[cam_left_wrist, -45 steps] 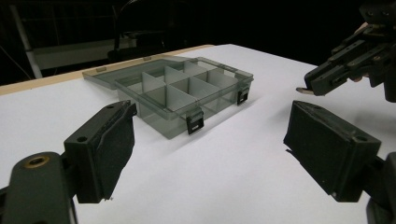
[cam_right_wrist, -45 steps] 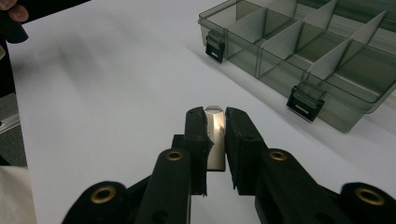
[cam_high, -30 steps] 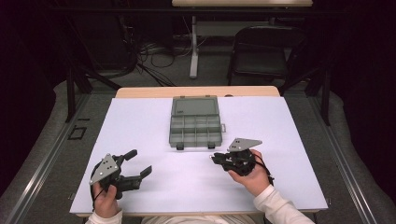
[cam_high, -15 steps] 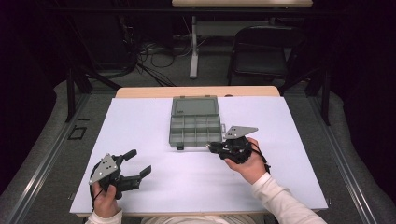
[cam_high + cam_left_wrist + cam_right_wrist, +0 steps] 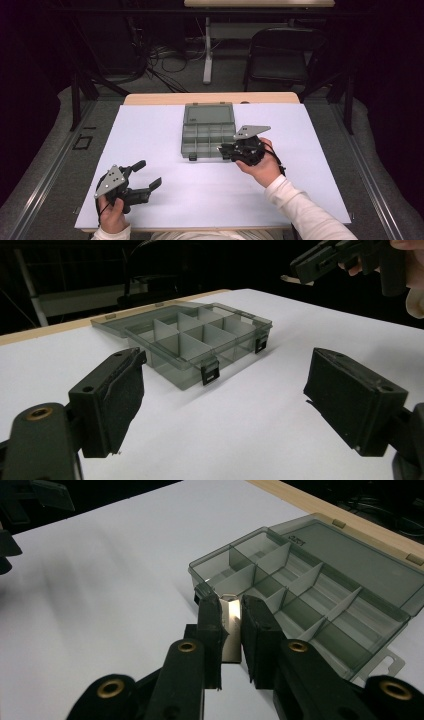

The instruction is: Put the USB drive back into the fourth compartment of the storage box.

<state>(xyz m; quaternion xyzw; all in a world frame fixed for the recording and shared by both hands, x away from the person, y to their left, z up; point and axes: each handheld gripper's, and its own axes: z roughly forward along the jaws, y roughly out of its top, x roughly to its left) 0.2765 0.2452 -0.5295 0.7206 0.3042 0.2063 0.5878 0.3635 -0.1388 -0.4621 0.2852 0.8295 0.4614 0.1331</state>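
white table (image 5: 210, 200) | dark room | right gripper (image 5: 231, 611) clamps metal piece (image 5: 231, 630) | left gripper (image 5: 225, 405) wide, empty

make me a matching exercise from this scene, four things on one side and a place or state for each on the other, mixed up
Things:
1. left gripper
2. right gripper
3. organizer box
4. metal piece

Places or states:
A. lid swung open, lying flat behind the compartments
B. jaws wide apart, nothing between them
C. pinched between two black jaws
D. jaws closed on a small shiny part, next to the box's near right corner

Pairs: 1-B, 2-D, 3-A, 4-C
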